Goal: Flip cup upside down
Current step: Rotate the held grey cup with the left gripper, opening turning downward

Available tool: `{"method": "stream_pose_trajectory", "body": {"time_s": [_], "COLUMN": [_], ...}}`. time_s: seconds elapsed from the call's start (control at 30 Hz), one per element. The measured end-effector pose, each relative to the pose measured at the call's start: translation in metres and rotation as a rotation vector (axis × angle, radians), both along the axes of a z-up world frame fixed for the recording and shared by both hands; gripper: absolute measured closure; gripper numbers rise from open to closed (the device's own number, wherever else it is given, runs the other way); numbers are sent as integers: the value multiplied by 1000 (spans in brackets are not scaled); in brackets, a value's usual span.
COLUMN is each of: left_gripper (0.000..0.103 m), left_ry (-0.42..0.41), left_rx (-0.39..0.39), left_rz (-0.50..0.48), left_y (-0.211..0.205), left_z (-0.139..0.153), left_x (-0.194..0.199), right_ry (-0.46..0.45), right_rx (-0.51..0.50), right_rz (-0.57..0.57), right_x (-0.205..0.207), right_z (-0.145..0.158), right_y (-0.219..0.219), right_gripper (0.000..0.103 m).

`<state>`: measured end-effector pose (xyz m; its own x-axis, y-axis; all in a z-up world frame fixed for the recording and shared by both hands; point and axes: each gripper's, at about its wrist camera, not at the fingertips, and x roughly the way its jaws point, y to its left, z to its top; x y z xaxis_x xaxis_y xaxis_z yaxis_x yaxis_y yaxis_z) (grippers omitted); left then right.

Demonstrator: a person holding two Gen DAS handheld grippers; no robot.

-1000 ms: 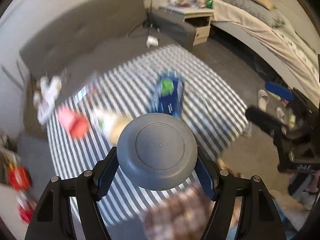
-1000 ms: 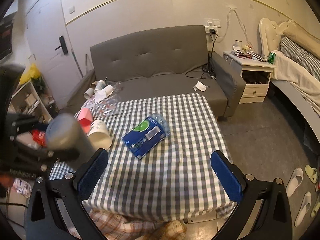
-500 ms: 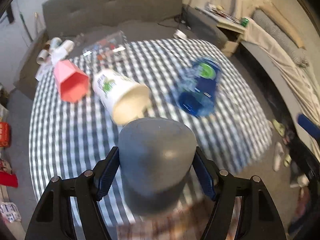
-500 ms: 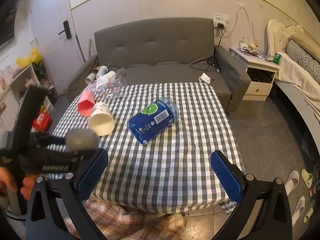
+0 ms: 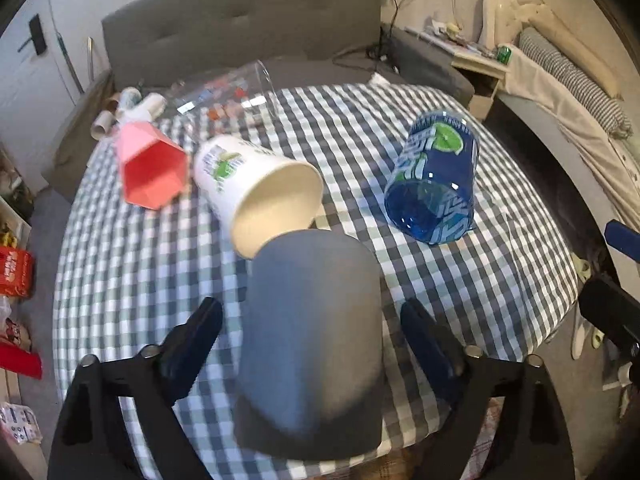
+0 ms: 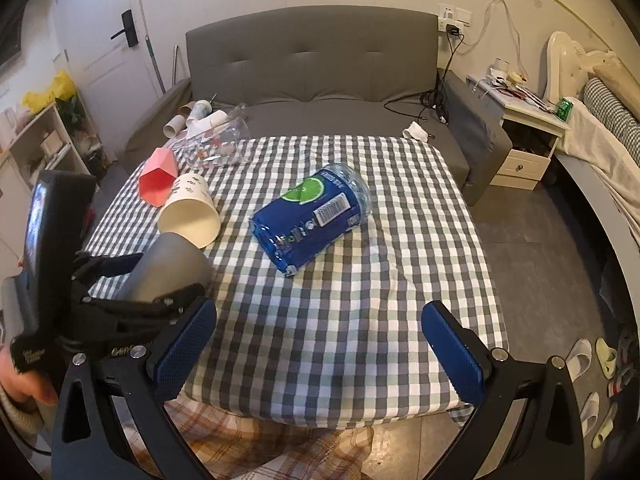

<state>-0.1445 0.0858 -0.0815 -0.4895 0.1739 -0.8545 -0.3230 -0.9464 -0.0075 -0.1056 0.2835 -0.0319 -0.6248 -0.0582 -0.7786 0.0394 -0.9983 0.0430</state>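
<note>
Your left gripper (image 5: 310,322) has let go of the grey cup (image 5: 312,340), jaws apart either side.
The smooth matte cup sits mouth-down on the checked counter (image 5: 460,280); just behind it lie a white paper cup (image 5: 256,182), a pink faceted cup (image 5: 154,170) and a blue lime-printed bottle (image 5: 436,184), text unreadable. Your right gripper (image 6: 320,344) is wide open, empty.

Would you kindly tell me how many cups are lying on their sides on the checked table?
4: pink cup far left, white paper cup beside it, clear cup behind them, blue cup mid-table. The grey cup stands mouth-down.
</note>
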Motion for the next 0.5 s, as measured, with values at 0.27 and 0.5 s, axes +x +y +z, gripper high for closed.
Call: {"method": "stream_pose_trajectory", "body": {"time_s": [0.27,0.5], "left_gripper": [1,0], "left_ry": [147,195], "left_rx": [43,71], "left_rz": [57,96], "left_y": [-35,-75], "left_z": [42,50], "left_x": [32,55], "right_ry": [11,-59], "right_rx": [48,38], "right_rz": [6,43], "right_x": [8,5], "right_z": [21,31], "right_y": [-17,-47], "right_gripper": [0,0]}}
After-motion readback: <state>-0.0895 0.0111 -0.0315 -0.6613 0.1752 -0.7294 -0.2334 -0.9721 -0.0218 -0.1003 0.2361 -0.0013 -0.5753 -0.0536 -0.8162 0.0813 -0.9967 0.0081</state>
